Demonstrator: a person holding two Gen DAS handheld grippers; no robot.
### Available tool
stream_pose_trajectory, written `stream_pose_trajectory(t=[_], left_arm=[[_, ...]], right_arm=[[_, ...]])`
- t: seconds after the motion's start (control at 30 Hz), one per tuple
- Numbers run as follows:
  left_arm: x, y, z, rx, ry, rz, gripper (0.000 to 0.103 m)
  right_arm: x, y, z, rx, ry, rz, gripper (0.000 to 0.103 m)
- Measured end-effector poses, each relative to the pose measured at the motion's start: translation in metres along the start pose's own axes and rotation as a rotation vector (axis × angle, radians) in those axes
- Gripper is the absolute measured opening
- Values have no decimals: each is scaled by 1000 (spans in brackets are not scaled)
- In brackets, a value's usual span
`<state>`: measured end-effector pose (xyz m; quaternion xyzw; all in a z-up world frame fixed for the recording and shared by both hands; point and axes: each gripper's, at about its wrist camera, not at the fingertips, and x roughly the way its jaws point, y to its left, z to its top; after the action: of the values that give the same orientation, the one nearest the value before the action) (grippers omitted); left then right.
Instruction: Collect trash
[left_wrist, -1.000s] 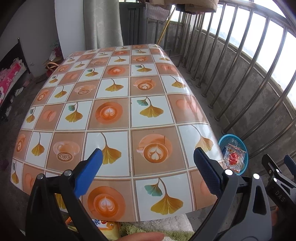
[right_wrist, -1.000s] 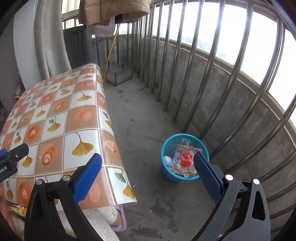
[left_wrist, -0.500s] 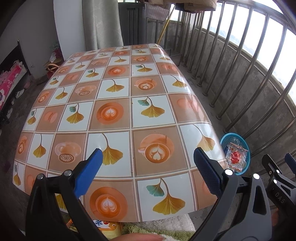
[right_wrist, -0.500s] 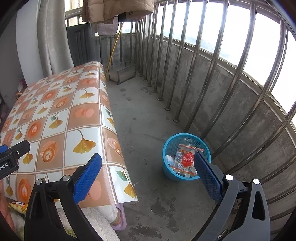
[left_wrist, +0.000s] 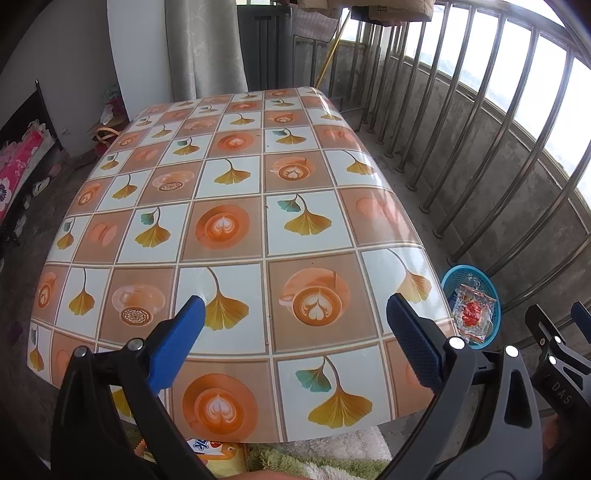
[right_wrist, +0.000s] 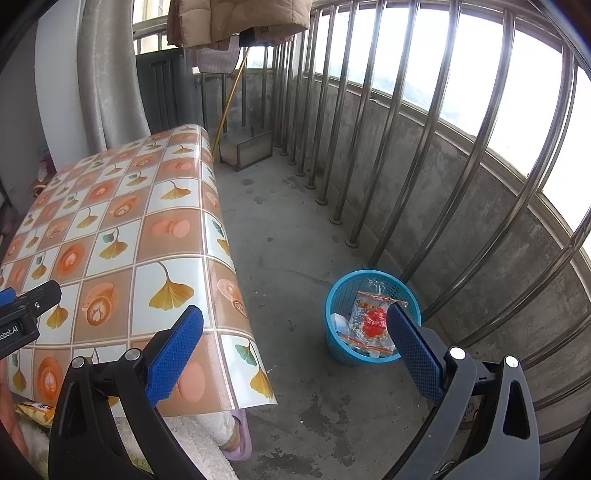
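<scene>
**Both grippers spread wide, trash sitting in the blue basket**

From my left wrist camera, the left gripper (left_wrist: 295, 314) hangs over the near edge of the table (left_wrist: 258, 221), pointing forward and slightly down across its ginkgo-and-coffee patterned cloth. Its blue pads (left_wrist: 177, 347) stand far apart with nothing between them. At the far right edge of this view I can see part of the right gripper (left_wrist: 561, 332), level with mine and just off the table's near right corner.

From the right wrist camera, the right gripper (right_wrist: 295, 332) is angled down toward the concrete floor (right_wrist: 295, 240) between the table (right_wrist: 110, 229) and the balcony railing (right_wrist: 424, 129). Its jaws are also fully spread and carry nothing. The left gripper's tip (right_wrist: 26, 314) pokes in at the left edge, above the tablecloth.

The blue basket (right_wrist: 341, 343) stands on the floor close to the railing, well apart from the table. Inside it lies a clear wrapper with a red print (right_wrist: 373, 321), resting on other bits of packaging. In the left view the same basket (left_wrist: 452, 282) shows past the table's right edge. A yellow snack packet (left_wrist: 210, 452) peeks out below the table's near edge, on green and white pile fabric.
</scene>
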<state>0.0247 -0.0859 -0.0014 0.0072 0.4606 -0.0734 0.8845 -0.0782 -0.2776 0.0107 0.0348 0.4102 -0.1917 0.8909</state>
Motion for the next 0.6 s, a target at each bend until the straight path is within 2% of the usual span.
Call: stream_pose_trajectory(t=[0.6], left_arm=[[1, 3, 0, 5, 5, 2, 94]], right_arm=[[-1, 4, 1, -13, 1, 12, 97]])
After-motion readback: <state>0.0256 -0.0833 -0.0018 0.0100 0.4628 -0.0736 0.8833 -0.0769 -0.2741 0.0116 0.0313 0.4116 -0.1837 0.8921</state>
